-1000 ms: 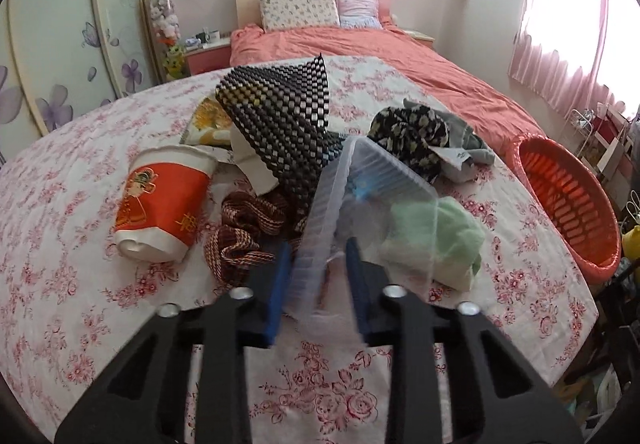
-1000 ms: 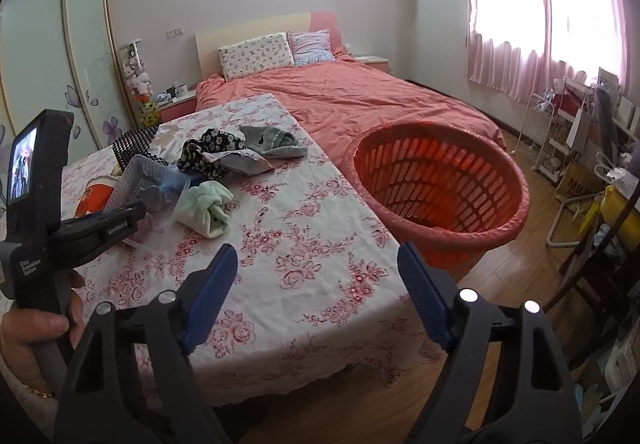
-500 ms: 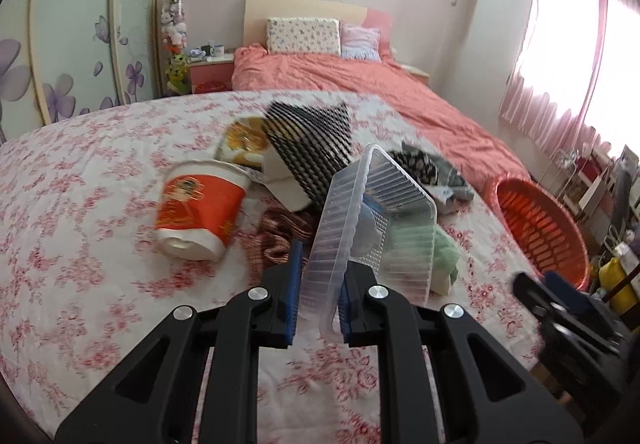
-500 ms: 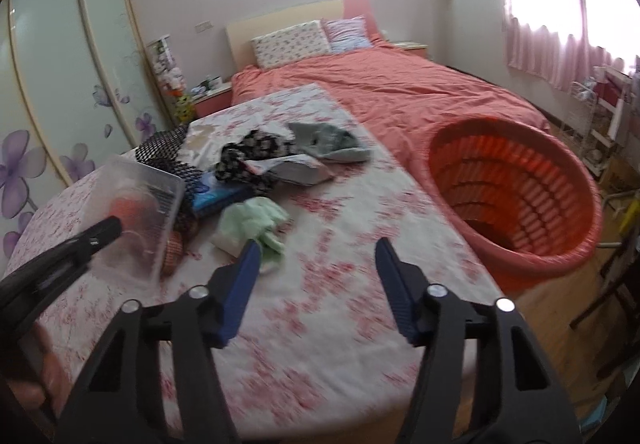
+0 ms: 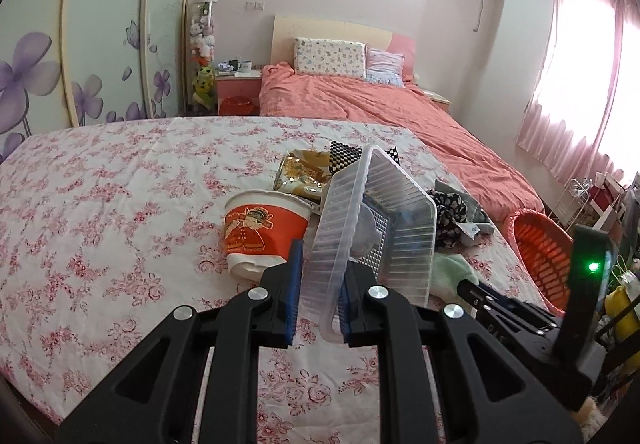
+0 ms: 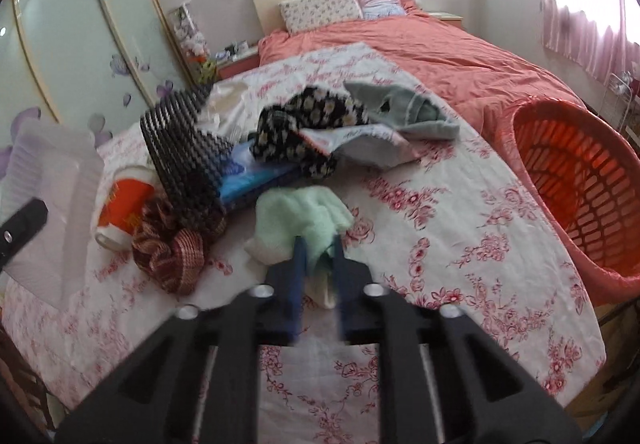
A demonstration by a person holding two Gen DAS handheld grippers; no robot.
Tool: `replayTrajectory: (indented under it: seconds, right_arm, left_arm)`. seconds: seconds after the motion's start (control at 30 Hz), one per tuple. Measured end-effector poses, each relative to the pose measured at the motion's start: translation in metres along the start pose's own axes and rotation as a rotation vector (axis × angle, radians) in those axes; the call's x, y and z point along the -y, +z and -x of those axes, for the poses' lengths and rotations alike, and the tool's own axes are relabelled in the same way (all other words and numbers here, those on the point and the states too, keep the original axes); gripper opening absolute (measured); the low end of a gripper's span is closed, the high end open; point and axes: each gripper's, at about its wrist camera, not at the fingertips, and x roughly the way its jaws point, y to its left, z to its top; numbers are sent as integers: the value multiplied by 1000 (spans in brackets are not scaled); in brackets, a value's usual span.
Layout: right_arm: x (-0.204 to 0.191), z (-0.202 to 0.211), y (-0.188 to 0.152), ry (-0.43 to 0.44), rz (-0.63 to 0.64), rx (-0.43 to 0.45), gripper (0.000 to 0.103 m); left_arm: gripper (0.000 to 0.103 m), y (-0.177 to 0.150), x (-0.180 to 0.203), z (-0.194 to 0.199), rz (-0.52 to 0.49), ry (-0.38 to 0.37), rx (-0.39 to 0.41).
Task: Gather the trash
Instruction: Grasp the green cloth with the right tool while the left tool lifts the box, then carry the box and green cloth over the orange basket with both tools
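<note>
Clear plastic tray in tilted left hand-held gripper

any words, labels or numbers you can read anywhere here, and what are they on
No text can be read as it stands.
Red paper cup: a cartoon figure in red robes, no legible words.
Gold snack wrapper: the print is too small and creased to read.
Blue packet: its printing is blurred.
Right gripper: small white lettering on its body, too small to read.

Left gripper at lower centre, jaws clamped; right gripper lower centre, jaws closing.
</note>
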Motion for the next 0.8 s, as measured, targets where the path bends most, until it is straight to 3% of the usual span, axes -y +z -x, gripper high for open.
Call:
replayTrajectory:
  seconds: [0.27, 0.8]
  right_arm:
    - [20, 47, -4, -18, -10, 87, 7]
    - [116, 140, 18, -288, -88, 322, 7]
  left_arm:
    - [16, -3, 15, -1, -16, -36, -10]
    - [16, -9, 112, -20, -88, -203, -54]
